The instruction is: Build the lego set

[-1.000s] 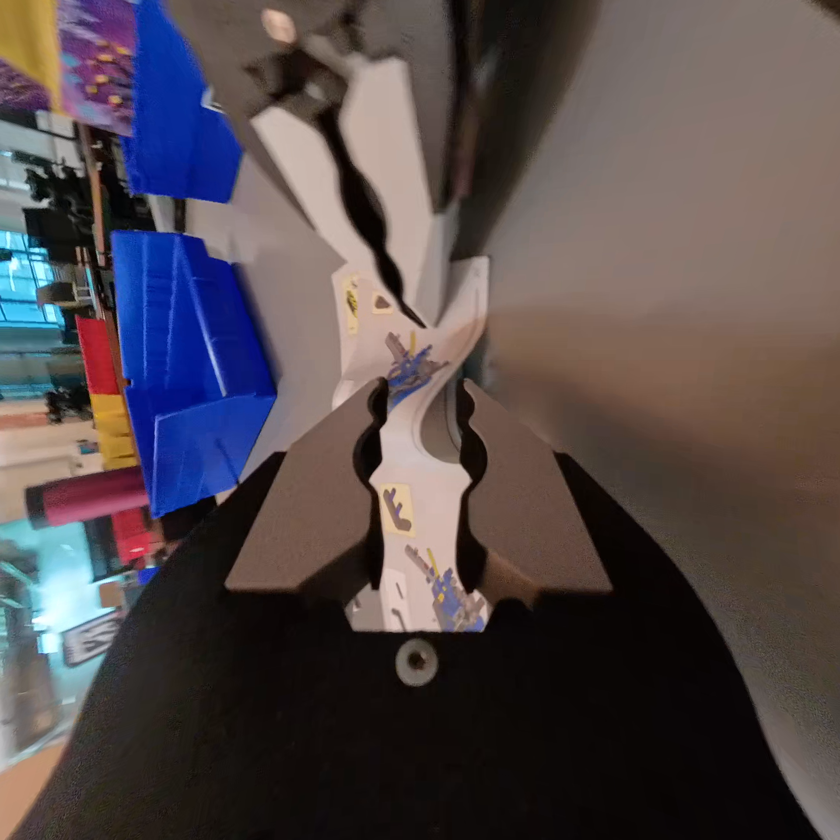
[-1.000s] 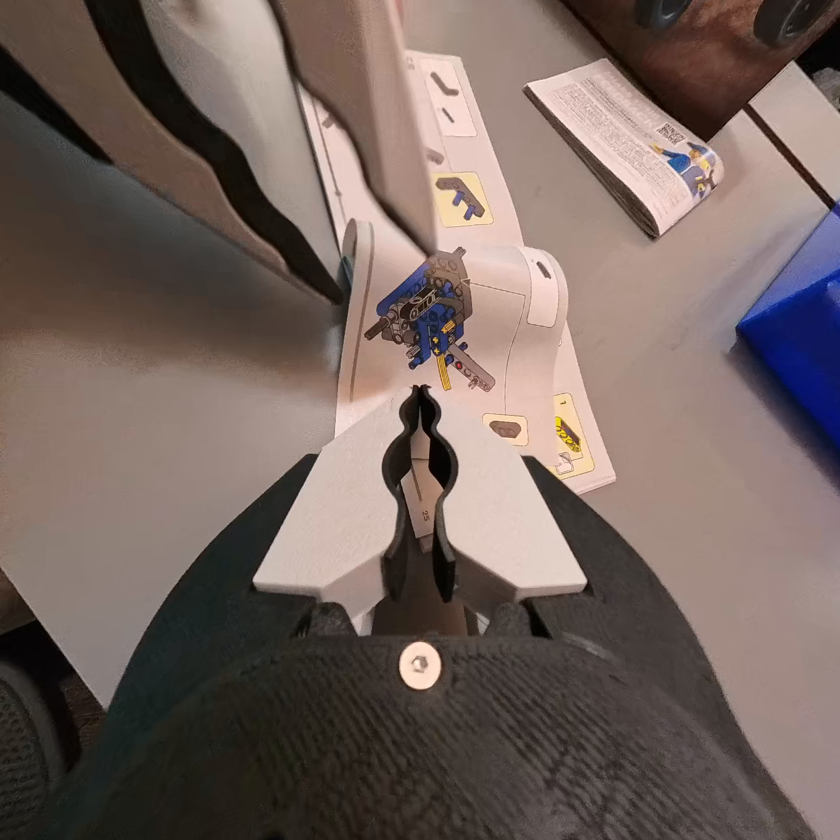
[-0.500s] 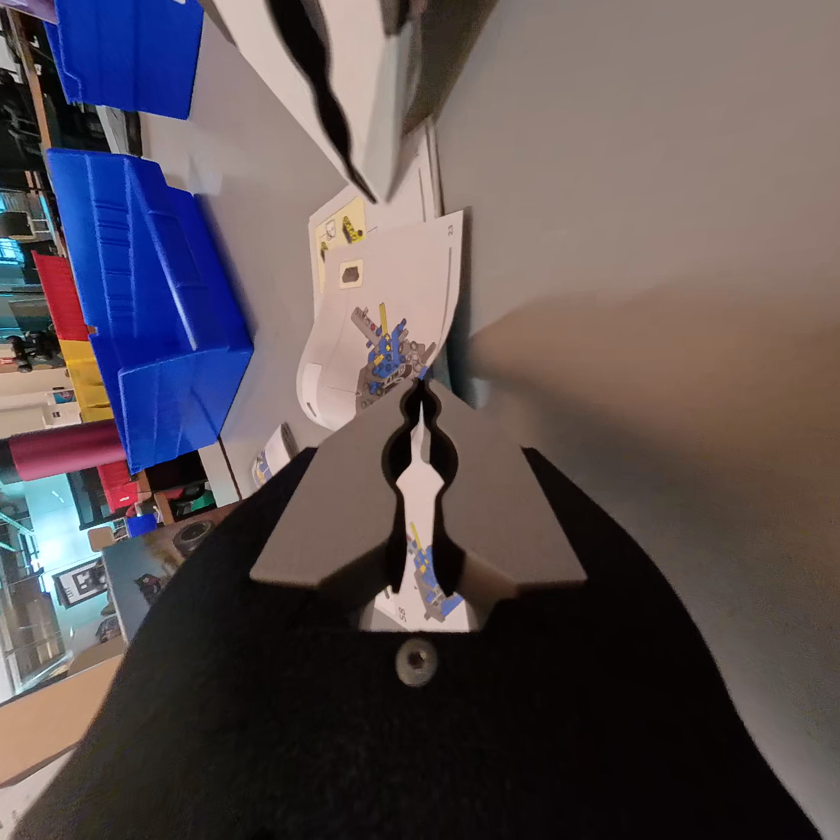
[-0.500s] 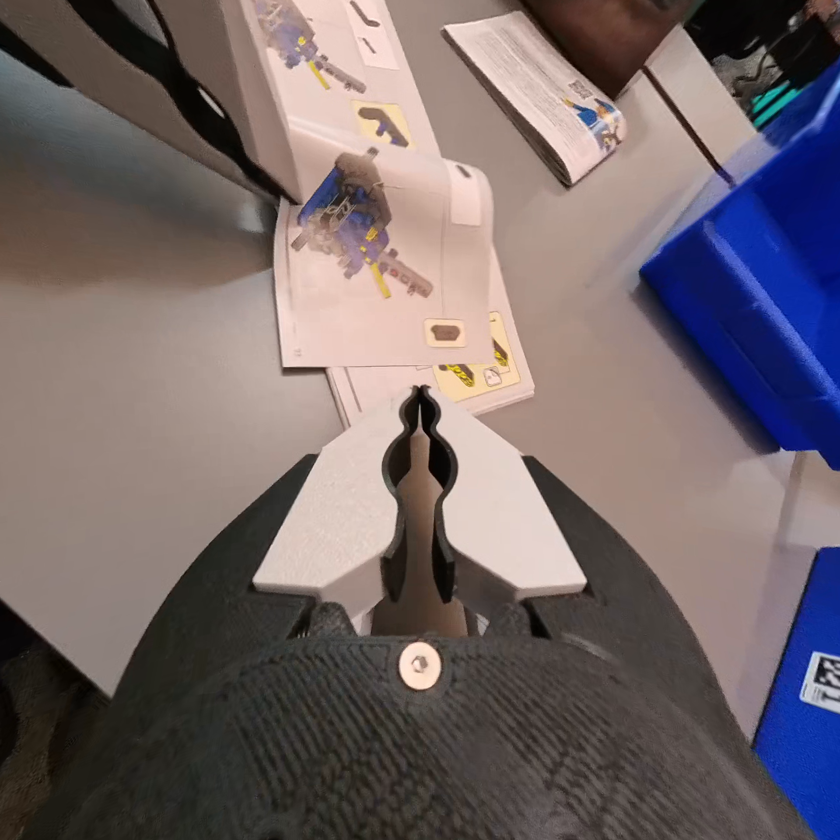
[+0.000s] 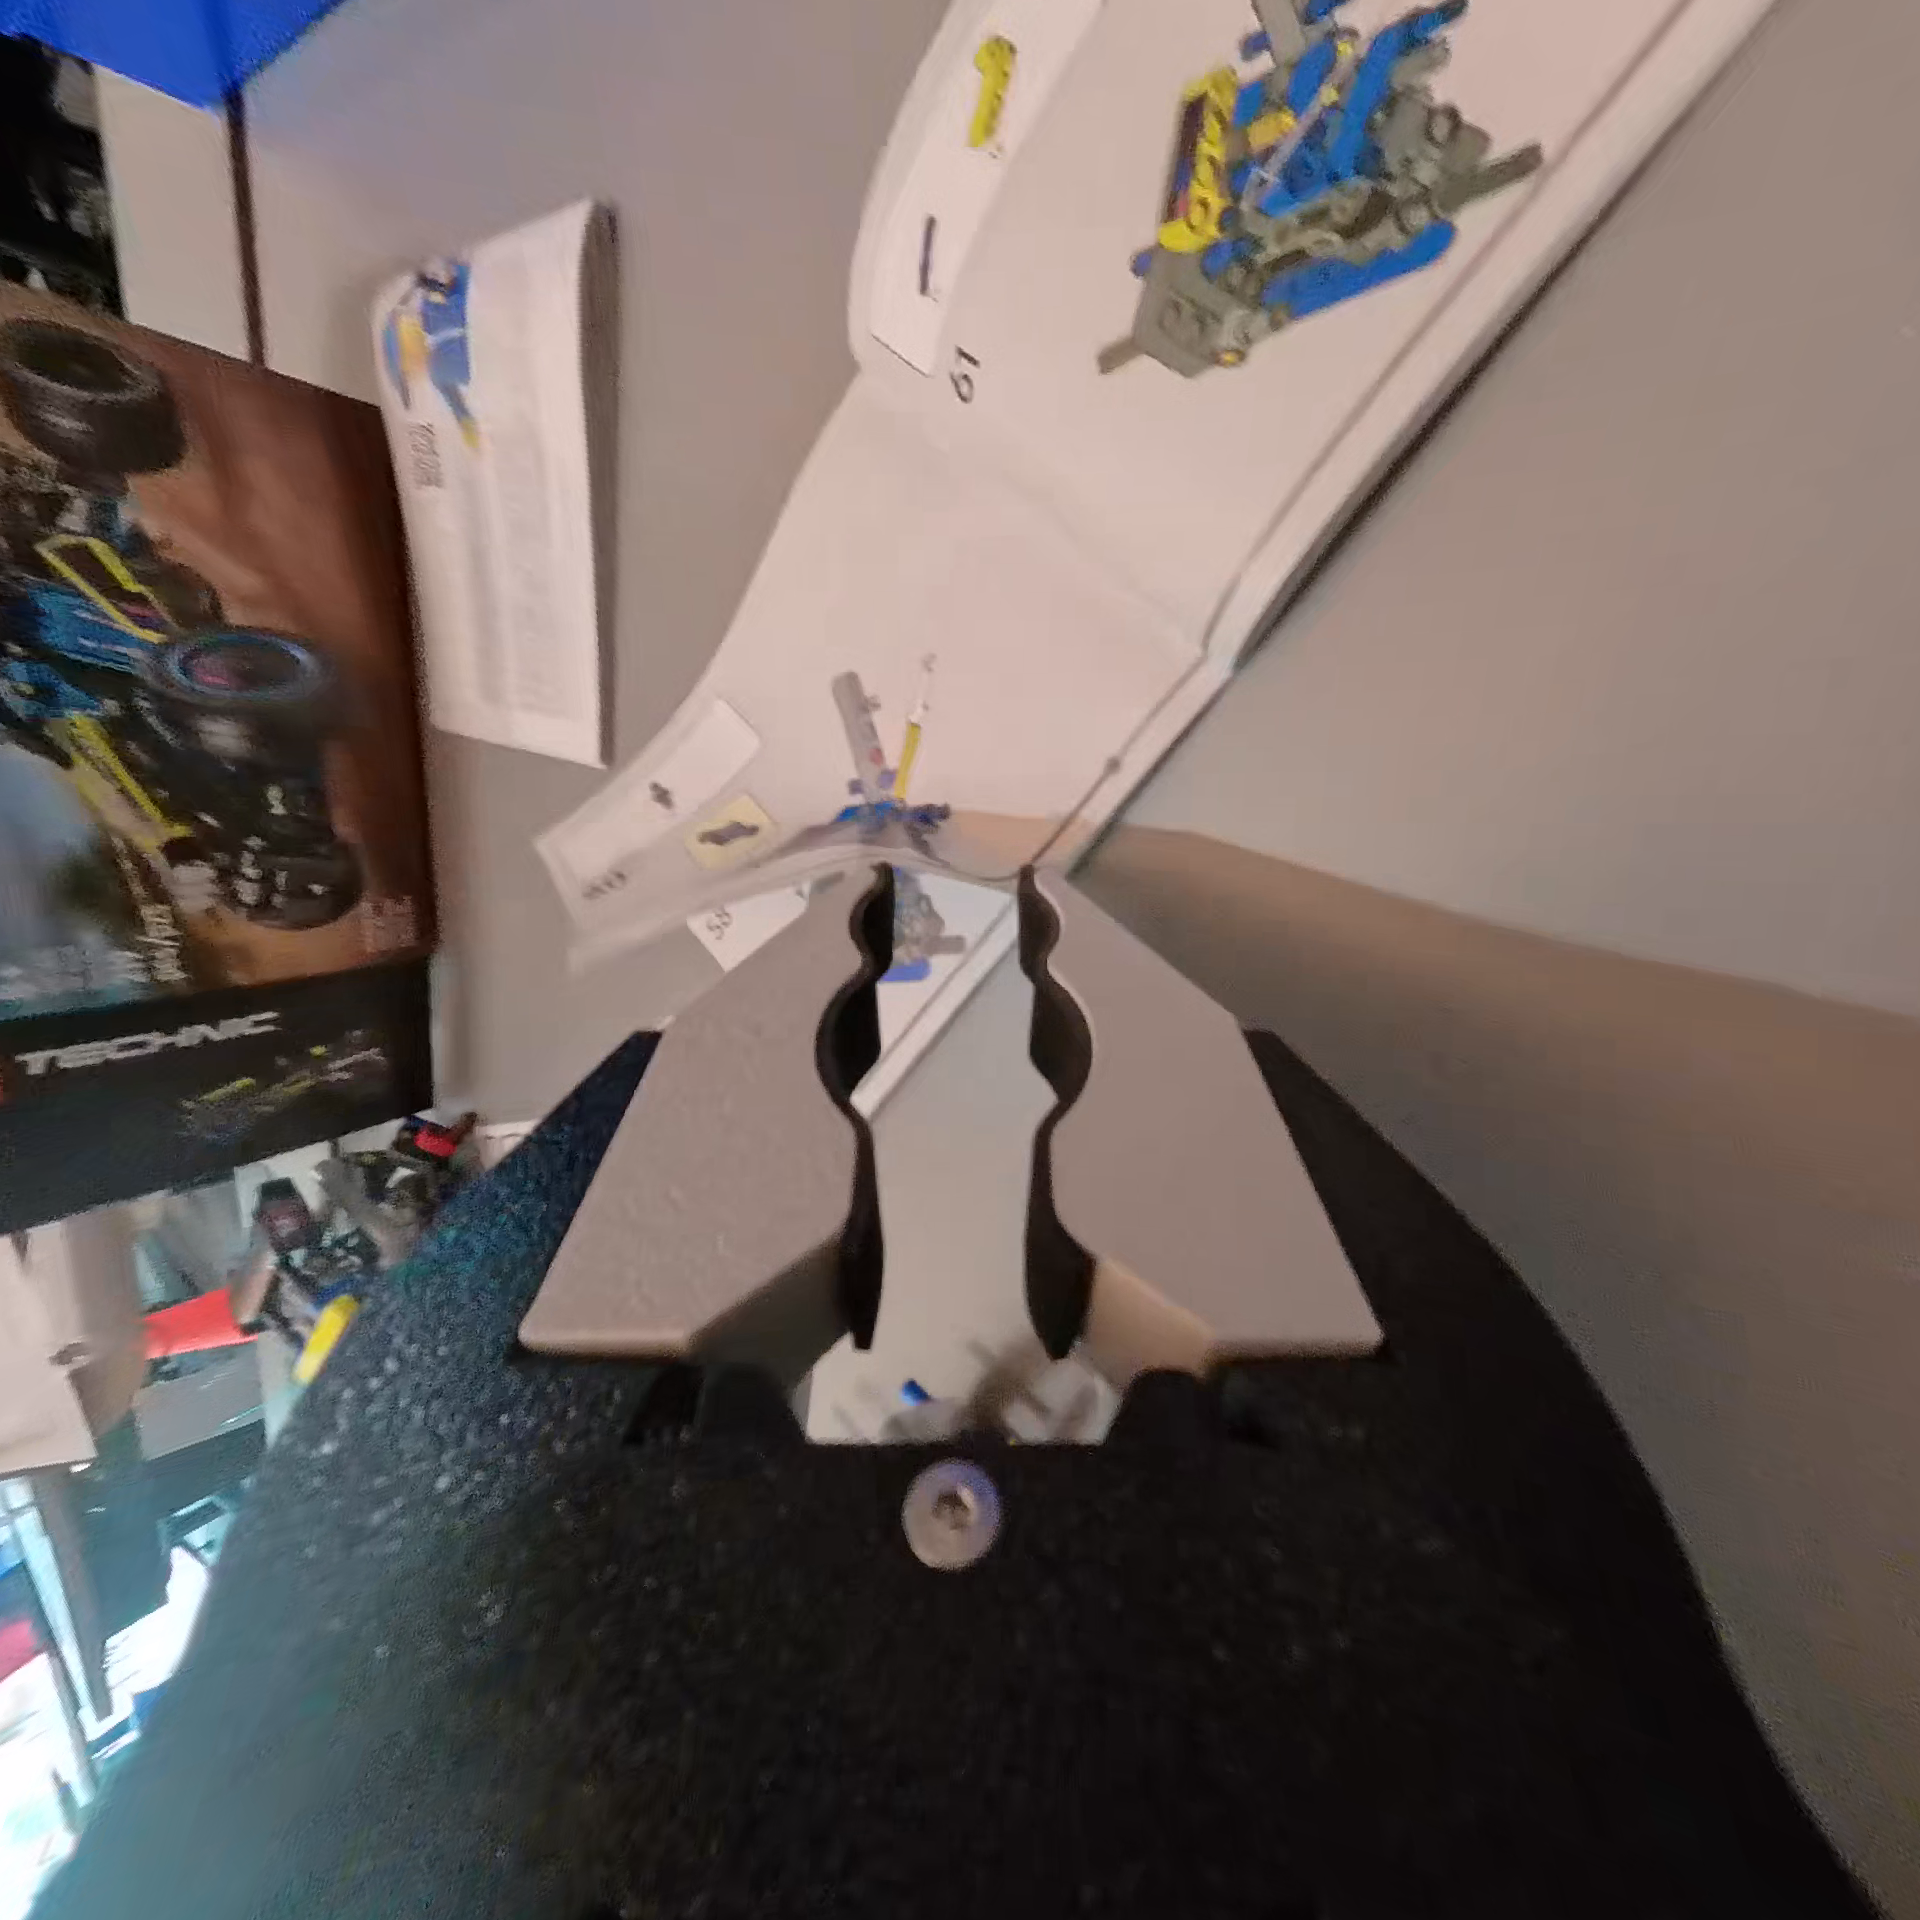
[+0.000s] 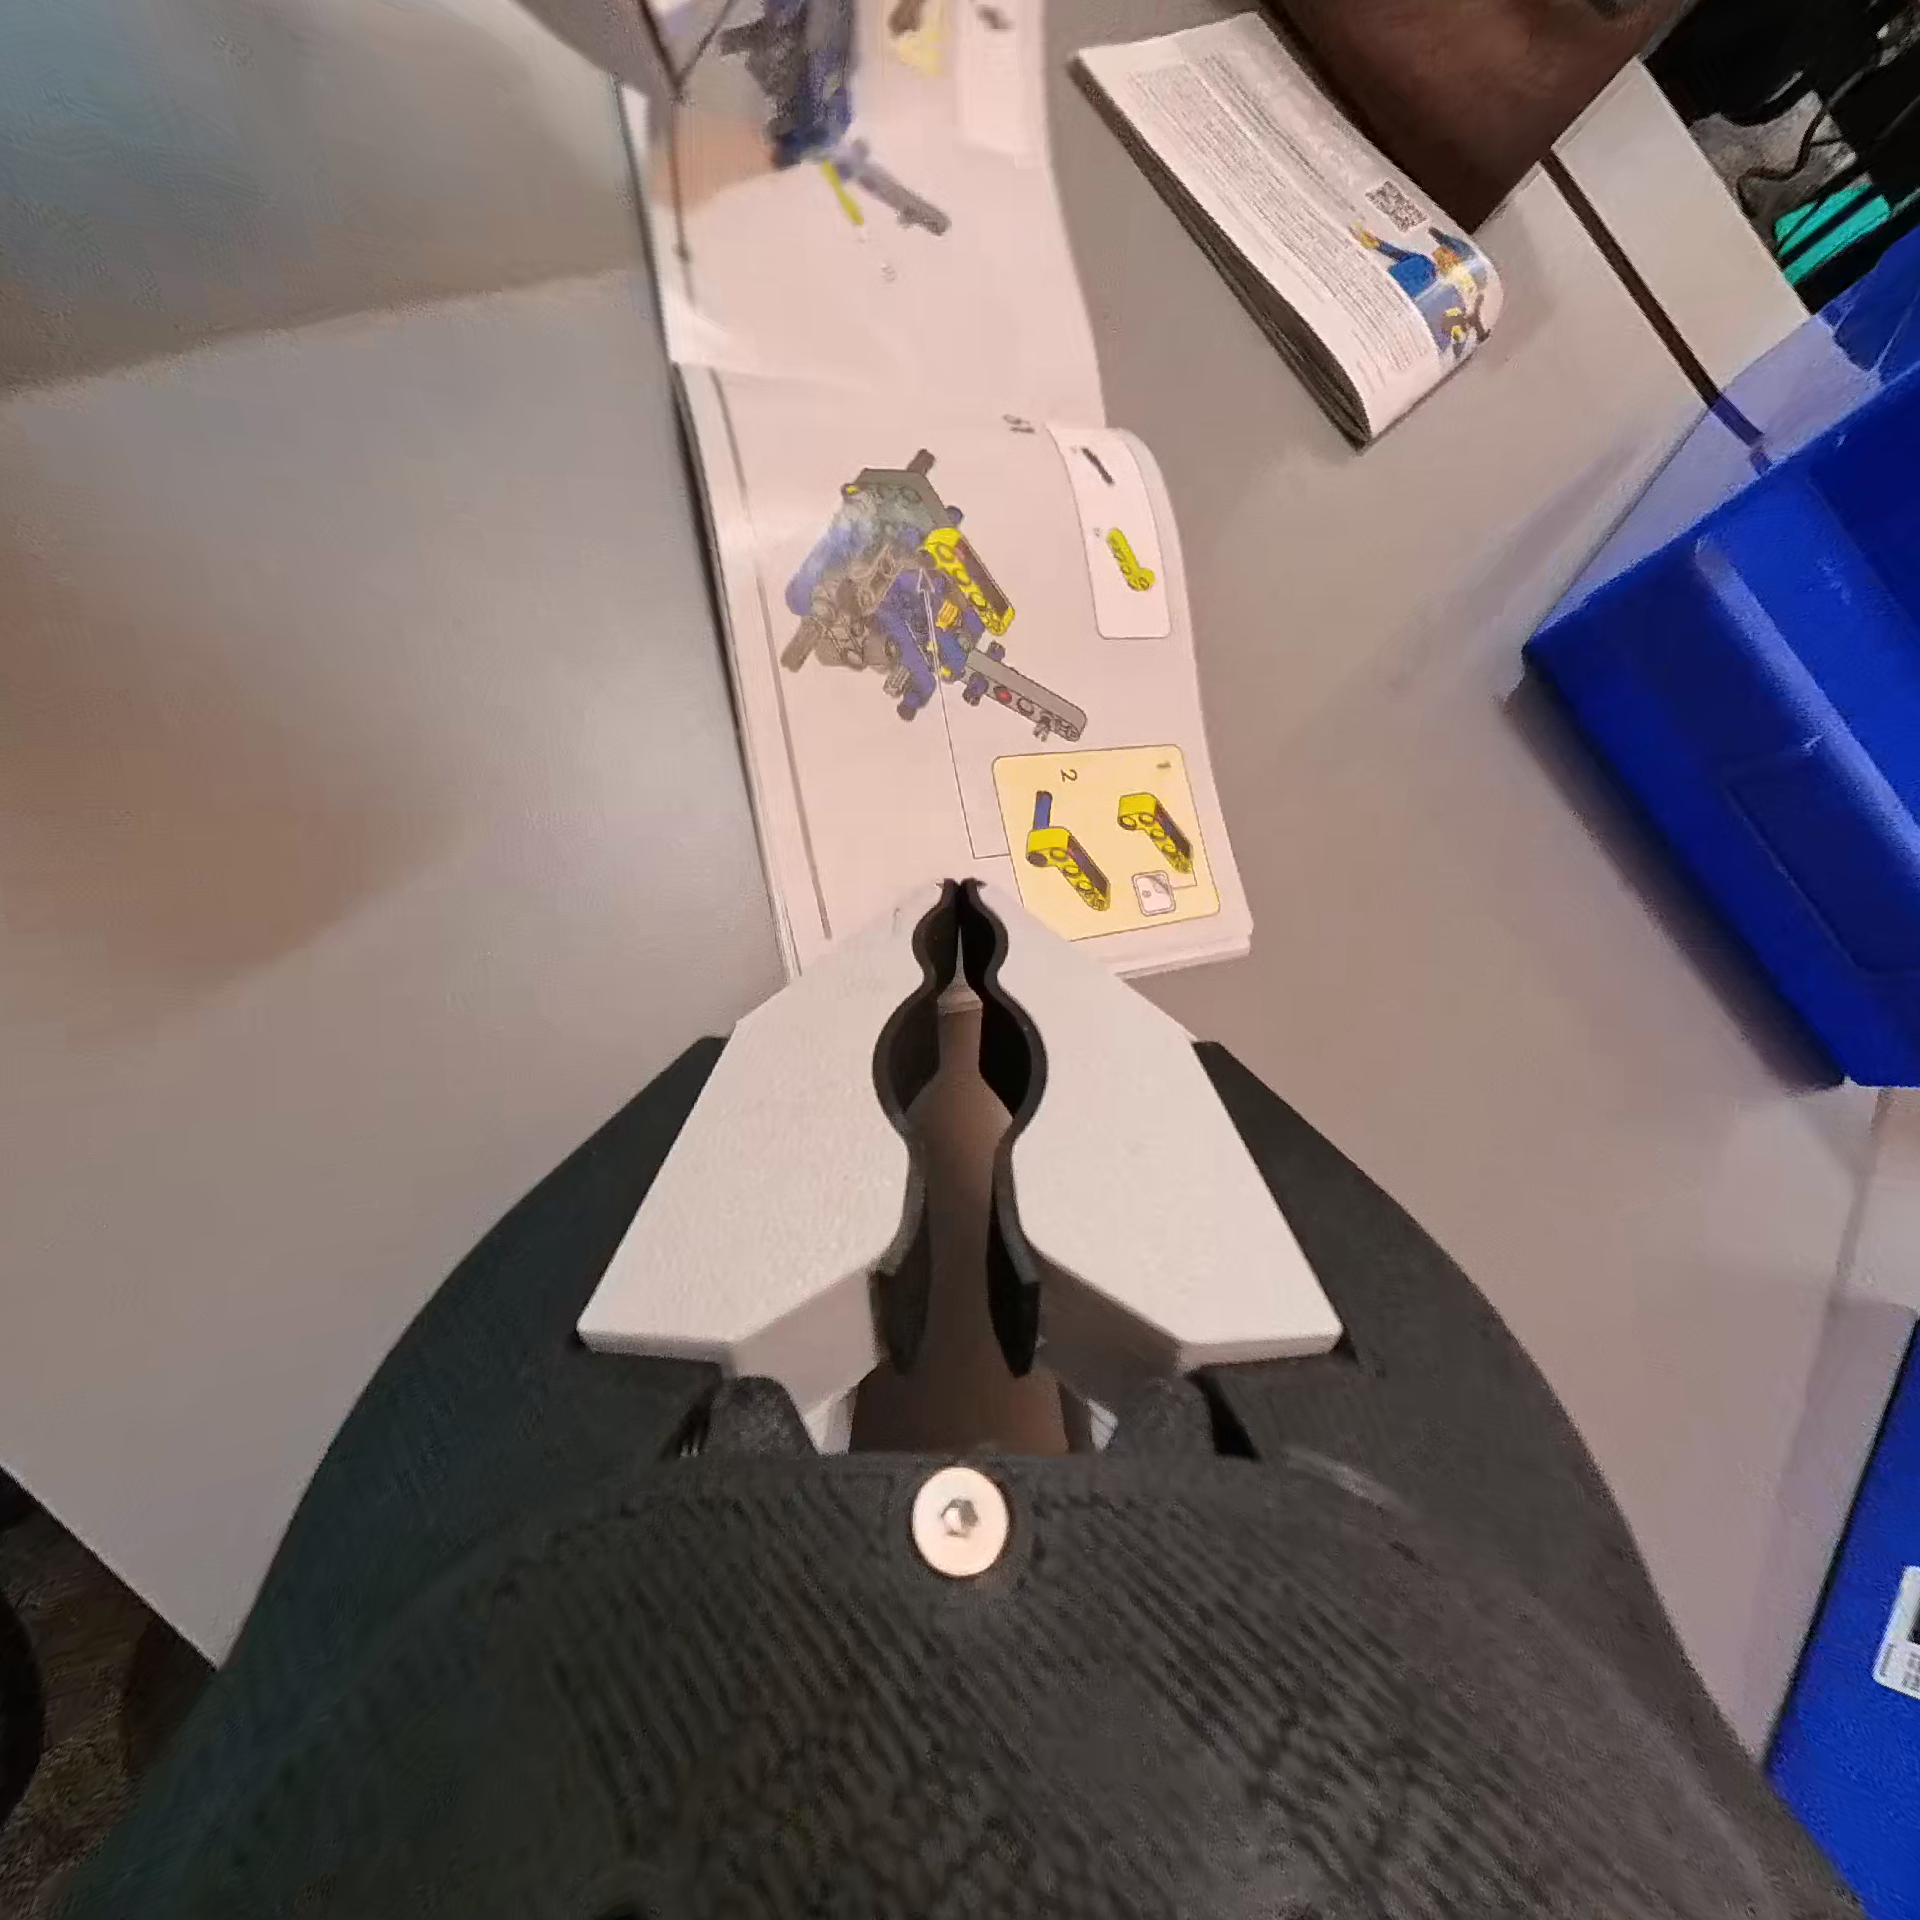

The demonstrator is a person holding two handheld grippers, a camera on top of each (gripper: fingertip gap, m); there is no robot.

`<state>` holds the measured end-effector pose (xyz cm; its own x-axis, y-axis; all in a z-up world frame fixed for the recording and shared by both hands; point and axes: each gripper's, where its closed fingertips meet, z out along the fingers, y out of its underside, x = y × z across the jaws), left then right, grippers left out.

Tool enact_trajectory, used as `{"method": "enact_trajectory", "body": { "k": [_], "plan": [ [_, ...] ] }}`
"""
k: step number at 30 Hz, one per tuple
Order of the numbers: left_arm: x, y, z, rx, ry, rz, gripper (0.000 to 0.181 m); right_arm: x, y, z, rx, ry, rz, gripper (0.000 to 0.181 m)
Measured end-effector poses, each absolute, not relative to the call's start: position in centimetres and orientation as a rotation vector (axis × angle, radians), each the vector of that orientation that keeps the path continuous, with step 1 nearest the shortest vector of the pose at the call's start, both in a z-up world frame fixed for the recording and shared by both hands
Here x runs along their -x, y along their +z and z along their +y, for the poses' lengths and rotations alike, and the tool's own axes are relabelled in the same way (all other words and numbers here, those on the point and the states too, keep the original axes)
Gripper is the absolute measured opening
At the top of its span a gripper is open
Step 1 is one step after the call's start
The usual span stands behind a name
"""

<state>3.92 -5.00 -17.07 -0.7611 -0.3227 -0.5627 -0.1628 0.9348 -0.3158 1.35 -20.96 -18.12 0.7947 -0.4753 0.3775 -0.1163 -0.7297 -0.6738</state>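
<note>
Left gripper [image 5: 951, 878] jaws apart at medium width, nothing held; a lifted page of the open instruction booklet [image 5: 1039, 540] curls just past its tips at 12 o'clock. Right gripper [image 6: 961, 888] pinched closed, empty, tips at the booklet's [image 6: 966, 644] near edge. Folded leaflet [image 6: 1299, 218] at 1 o'clock, blue bin [image 6: 1766, 779] at 3 o'clock. Lego box [image 5: 197, 748] at 9 o'clock in left view on the grey table [image 5: 1558, 582].

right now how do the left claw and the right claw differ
The left claw is open, its jaws standing clearly apart; the right claw is shut, tips touching. The left claw sits at a lifted, curling page of the open instruction booklet, while the right claw hovers near the booklet's flat near corner, gripping nothing. Both have pale wavy-edged fingers on a black body.
</note>
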Motion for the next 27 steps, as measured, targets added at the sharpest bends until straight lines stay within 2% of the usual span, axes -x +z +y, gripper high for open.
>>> {"method": "enact_trajectory", "body": {
  "k": [1, 9, 14, 19, 27],
  "plan": [
    [-3.5, -17.4, -4.8, 0.352, -0.330, 2.464, 0.028, -1.4, -18.1, -21.0, 2.334, -0.728, 0.423, 0.000],
    [-1.8, -15.8, -3.0, 0.429, -0.366, 2.426, 0.044, -1.7, -18.1, -22.2, 2.370, -0.785, 0.459, 0.000],
    [-0.2, -12.8, -3.4, 0.446, -0.543, 2.381, 0.043, -2.1, -16.5, -21.9, 2.308, -0.831, 0.488, 0.000],
    [0.7, -9.7, -2.2, 0.552, -0.801, 2.349, 0.039, -3.2, -14.0, -15.1, 2.202, -0.860, 0.343, 0.000],
    [-0.8, -4.8, 10.7, 0.857, -0.884, 2.057, 0.033, -5.0, -16.9, -10.2, 2.353, -0.819, 0.182, 0.000]
  ]
}}
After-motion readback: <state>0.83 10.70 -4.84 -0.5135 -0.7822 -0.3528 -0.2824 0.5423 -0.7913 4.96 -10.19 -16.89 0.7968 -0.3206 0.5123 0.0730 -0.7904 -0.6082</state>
